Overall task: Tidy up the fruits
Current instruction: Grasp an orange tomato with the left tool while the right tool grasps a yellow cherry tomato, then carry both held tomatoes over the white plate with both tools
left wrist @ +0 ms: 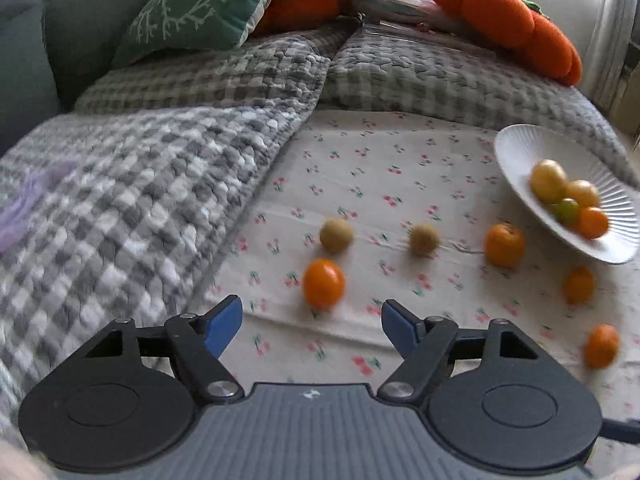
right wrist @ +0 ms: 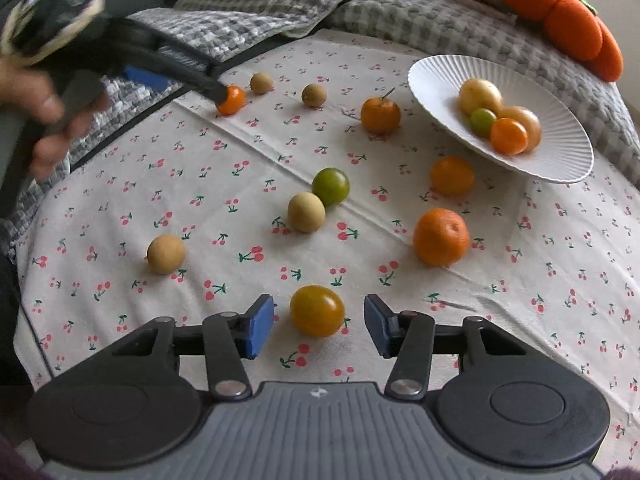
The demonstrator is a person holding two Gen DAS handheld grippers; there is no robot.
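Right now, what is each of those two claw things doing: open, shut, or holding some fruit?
Left gripper: open, holding nothing; an orange tomato lies just ahead.
Right gripper: open, pads either side of a yellow-orange tomato, not yet touching it.

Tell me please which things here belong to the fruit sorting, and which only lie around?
Belong: white plate, loose fruits on the cherry-print cloth, yellow-orange fruit between the right hand-held gripper pads.

Lying about: green pillow, orange plush cushion, grey checked blanket.
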